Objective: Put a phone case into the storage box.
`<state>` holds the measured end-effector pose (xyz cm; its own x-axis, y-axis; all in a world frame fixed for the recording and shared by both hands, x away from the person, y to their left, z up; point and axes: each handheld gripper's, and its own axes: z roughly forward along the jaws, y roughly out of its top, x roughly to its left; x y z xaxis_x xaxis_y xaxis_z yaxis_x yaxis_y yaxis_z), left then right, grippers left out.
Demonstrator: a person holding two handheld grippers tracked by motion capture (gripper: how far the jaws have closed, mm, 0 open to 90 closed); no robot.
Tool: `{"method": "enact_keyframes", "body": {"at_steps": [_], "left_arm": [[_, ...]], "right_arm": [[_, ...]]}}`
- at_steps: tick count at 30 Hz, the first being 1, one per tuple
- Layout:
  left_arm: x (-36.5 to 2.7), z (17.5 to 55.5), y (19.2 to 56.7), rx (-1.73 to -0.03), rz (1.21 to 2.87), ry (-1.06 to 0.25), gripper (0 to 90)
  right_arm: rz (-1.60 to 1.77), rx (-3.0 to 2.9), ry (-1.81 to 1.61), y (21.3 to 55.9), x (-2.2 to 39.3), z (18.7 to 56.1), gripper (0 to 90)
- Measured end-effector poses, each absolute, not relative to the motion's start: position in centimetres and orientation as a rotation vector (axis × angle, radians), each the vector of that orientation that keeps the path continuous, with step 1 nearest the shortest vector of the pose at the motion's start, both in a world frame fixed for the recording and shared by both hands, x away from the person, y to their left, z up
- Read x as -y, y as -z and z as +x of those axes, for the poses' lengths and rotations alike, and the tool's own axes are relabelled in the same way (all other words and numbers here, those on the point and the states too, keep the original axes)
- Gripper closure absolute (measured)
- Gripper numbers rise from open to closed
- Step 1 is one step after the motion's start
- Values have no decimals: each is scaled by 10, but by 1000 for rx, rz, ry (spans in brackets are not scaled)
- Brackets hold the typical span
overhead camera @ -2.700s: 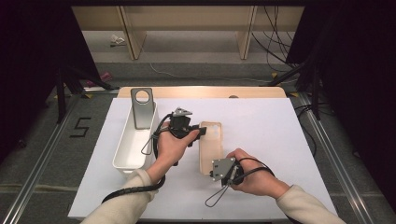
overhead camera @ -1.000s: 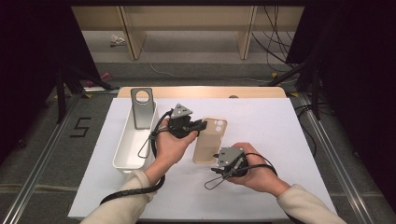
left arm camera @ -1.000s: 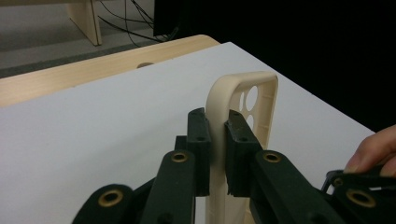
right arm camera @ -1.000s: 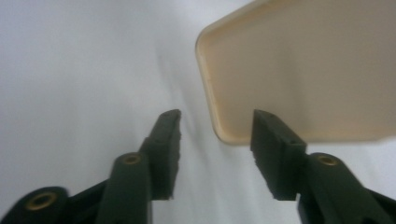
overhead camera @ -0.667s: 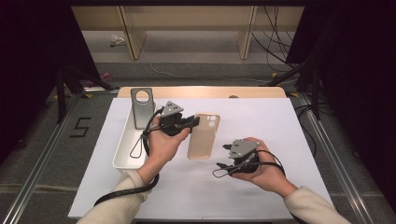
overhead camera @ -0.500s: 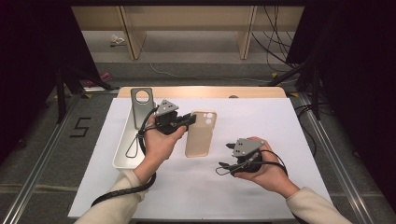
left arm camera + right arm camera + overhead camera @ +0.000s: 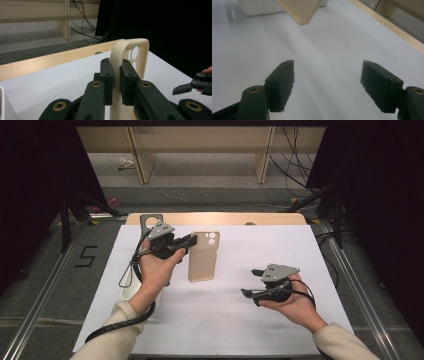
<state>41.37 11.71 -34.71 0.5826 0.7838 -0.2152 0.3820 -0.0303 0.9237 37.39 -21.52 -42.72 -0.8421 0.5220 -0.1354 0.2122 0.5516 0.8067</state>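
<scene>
1. A white tray point(image 7: 131, 290) lies at the left of the counter point(image 7: 225, 320), mostly hidden behind the left hand point(image 7: 156, 270) and forearm; its contents cannot be seen. A grey metal plate with a round hole point(image 7: 148, 221) stands up at its far end.
2. The left tongs point(image 7: 192, 240) are clamped on the long edge of a beige phone case point(image 7: 204, 256), near its camera-cutout end. In the left gripper view the two pads point(image 7: 107, 75) press that rim from both sides, and the case point(image 7: 130, 53) stands upright between them with its cutouts showing.
3. In the high view the case hangs lifted above the white sheet, cutout end toward the far edge of the counter, just right of the tray.
4. The right tongs point(image 7: 254, 282) stand wide apart and hold nothing. They are held by the right hand point(image 7: 295, 302) over the right half of the counter, well apart from the case. The right gripper view shows bare white surface between the jaws, with a corner of the case point(image 7: 299, 10) and the tray point(image 7: 259, 7) farther off.
5. Against the frame from 2.7 s ago: the case then lay flat on the sheet with both tongs at it; now the left tongs alone carry it, nearer the far edge.
6. The right tongs have let go and moved off to the right.
</scene>
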Motion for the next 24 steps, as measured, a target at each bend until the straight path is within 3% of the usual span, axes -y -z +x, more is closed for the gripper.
{"method": "enact_keyframes", "body": {"at_steps": [24], "left_arm": [[-146,416,331,-999,1610,-465,818]], "right_arm": [[691,-2391,-1223,429,235,372,234]]}}
